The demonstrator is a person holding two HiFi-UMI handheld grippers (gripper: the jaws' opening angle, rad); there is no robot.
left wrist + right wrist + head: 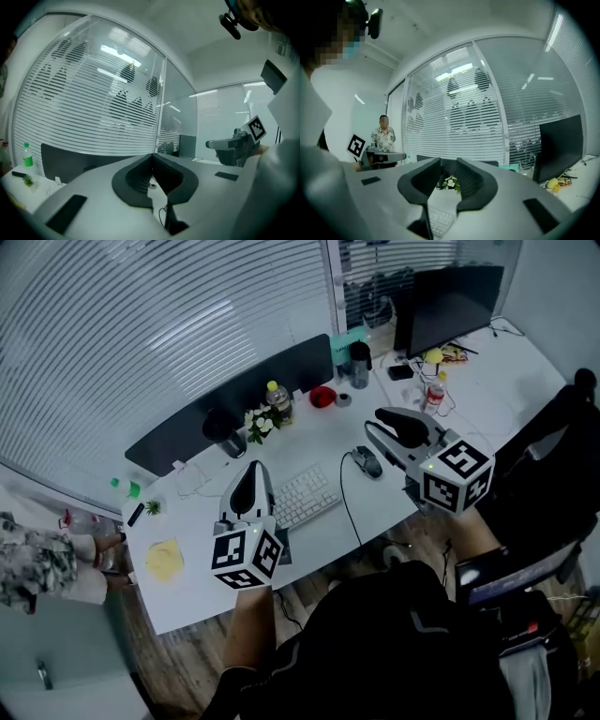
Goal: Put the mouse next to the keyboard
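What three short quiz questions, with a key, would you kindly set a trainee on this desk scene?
1. True or false: in the head view, the mouse lies on the desk, to the right of the keyboard.
2. What is held in the fingers of the right gripper? A. the mouse. B. nothing; only distant flowers show through the gap. C. the keyboard.
3. Fill in: the gripper whose fingers are closed together is the ___ one.
Key: 1 true; 2 B; 3 the left gripper.
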